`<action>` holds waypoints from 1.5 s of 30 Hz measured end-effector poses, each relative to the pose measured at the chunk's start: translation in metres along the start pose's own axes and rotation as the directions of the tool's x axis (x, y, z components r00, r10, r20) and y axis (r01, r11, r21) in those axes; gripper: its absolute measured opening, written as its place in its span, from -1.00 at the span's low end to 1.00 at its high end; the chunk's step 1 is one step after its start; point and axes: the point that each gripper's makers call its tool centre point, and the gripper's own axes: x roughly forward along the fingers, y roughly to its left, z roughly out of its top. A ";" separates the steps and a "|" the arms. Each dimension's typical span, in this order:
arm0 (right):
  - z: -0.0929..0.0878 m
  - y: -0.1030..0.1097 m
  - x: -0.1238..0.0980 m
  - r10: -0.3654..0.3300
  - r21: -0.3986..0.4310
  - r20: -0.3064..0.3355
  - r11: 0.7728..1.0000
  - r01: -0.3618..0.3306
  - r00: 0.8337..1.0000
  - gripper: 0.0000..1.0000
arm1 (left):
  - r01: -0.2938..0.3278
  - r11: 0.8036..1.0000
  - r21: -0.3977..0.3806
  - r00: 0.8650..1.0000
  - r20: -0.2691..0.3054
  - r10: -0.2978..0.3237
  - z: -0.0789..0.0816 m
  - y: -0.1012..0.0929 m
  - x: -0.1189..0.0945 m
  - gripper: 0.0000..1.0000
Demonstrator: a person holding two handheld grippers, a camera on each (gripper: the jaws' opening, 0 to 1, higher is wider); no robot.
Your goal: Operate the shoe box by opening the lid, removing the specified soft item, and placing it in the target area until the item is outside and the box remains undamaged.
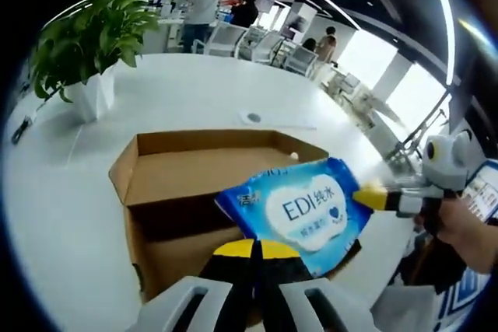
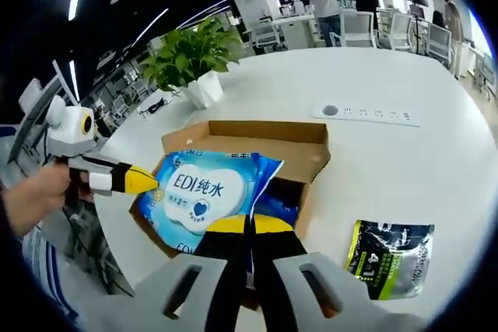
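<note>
A brown cardboard shoe box (image 1: 159,180) (image 2: 257,136) lies open on the white table, its lid folded back. Above it hangs a blue wipes pack (image 1: 299,207) (image 2: 198,192) with "EDI" on a white label. My left gripper (image 1: 254,249) is shut on the pack's near edge; from the other side the left gripper (image 2: 142,181) pinches the pack's left edge. My right gripper (image 2: 250,225) is shut on the pack's lower edge, and the right gripper (image 1: 372,197) holds its right corner. Beneath it, a second blue pack (image 2: 278,206) lies in the box.
A potted plant (image 1: 89,44) (image 2: 193,56) stands beyond the box. A white power strip (image 2: 366,113) lies on the table (image 2: 405,176). A black-and-green pouch (image 2: 389,258) rests right of the box. Chairs and people are far behind.
</note>
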 end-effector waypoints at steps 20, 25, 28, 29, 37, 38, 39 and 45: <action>0.001 -0.057 -0.062 -0.024 0.030 0.054 0.999 0.023 0.998 -1.00 | 0.030 0.999 0.033 0.999 0.015 -0.031 0.018 -0.078 0.021 -1.00; -0.001 -0.074 -0.076 -0.032 0.042 0.063 0.999 0.030 0.998 -1.00 | 0.035 0.998 0.043 0.999 0.013 -0.036 0.022 -0.098 0.030 -1.00; -0.001 -0.085 -0.082 -0.037 0.049 0.065 0.998 0.033 0.997 -1.00 | 0.039 0.998 0.052 0.999 0.009 -0.040 0.024 -0.111 0.037 -1.00; -0.002 -0.088 -0.084 -0.038 0.052 0.066 0.998 0.035 0.997 -1.00 | 0.040 0.998 0.053 0.999 0.008 -0.041 0.025 -0.114 0.039 -1.00; -0.005 -0.120 -0.103 -0.061 0.076 0.074 0.996 0.056 0.995 -1.00 | 0.062 0.996 0.069 0.998 -0.007 -0.062 0.028 -0.147 0.061 -1.00; -0.006 -0.126 -0.105 -0.066 0.080 0.074 0.995 0.060 0.995 -1.00 | 0.066 0.995 0.073 0.998 -0.011 -0.065 0.027 -0.151 0.064 -1.00; -0.007 -0.130 -0.107 -0.069 0.083 0.074 0.995 0.063 0.995 -1.00 | 0.070 0.995 0.077 0.998 -0.015 -0.069 0.027 -0.157 0.068 -1.00; -0.015 -0.157 -0.122 -0.093 0.106 0.073 0.991 0.085 0.993 -1.00 | 0.091 0.992 0.088 0.996 -0.033 -0.089 0.026 -0.181 0.086 -1.00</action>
